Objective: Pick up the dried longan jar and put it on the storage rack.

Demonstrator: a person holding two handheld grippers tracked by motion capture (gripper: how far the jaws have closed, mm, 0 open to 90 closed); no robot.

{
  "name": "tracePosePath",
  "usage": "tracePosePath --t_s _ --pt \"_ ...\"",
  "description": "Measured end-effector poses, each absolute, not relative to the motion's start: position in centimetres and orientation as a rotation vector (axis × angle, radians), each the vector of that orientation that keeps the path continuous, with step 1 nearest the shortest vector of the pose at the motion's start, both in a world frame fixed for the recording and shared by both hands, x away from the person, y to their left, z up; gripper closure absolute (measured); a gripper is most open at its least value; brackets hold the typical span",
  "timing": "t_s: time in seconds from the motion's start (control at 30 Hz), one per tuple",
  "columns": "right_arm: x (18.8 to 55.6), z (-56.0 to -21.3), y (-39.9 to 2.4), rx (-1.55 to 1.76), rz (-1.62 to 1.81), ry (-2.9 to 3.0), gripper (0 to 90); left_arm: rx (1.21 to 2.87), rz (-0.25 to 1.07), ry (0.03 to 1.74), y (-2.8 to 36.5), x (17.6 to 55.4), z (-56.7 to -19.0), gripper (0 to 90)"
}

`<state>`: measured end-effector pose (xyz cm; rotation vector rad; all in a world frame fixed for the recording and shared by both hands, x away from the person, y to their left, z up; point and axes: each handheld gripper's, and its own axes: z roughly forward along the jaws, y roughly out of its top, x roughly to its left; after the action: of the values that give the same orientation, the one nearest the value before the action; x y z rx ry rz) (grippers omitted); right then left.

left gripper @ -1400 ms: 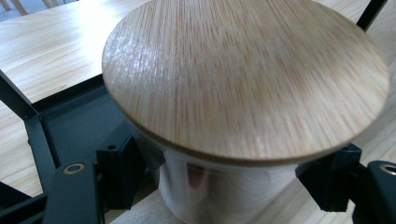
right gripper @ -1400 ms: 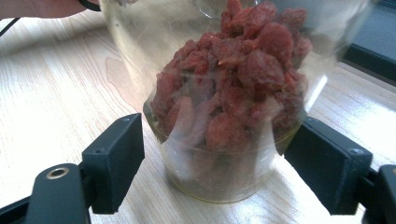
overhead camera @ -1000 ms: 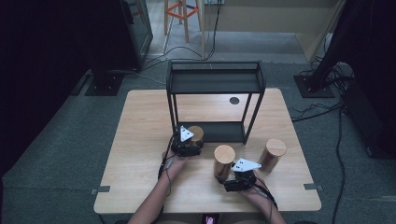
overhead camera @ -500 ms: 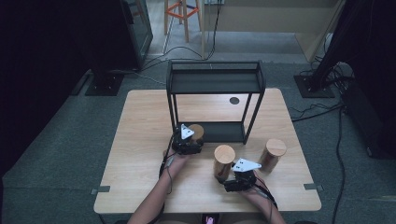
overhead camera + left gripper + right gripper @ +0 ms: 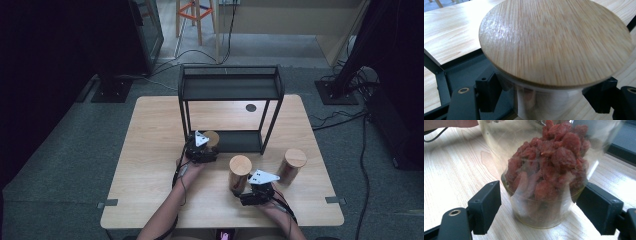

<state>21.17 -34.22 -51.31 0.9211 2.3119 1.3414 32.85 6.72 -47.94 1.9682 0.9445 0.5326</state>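
Nothing has shifted since earlier: left gripper point(image 5: 202, 150) grips a wood-lidded jar point(image 5: 211, 139) at the black rack's point(image 5: 230, 87) lower shelf; right gripper point(image 5: 256, 190) straddles, jaws open, the berry jar point(image 5: 546, 172) on the table point(image 5: 150, 150).

Left gripper point(image 5: 206, 150): I've nudged it slightly forward since a second ago, toward the black rack point(image 5: 227, 95).
Lidded jar point(image 5: 211, 139) between its jaws: carried along, now at the rack's lower shelf edge.
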Motion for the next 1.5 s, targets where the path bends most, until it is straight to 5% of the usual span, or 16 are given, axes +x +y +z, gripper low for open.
tracePosePath --t_s 1.5 --pt "21.0 -51.3 -34.1 0.913 1.334 2.308 19.9 1.917 0.593 1.032 5.2 35.0 -48.7 25.5"
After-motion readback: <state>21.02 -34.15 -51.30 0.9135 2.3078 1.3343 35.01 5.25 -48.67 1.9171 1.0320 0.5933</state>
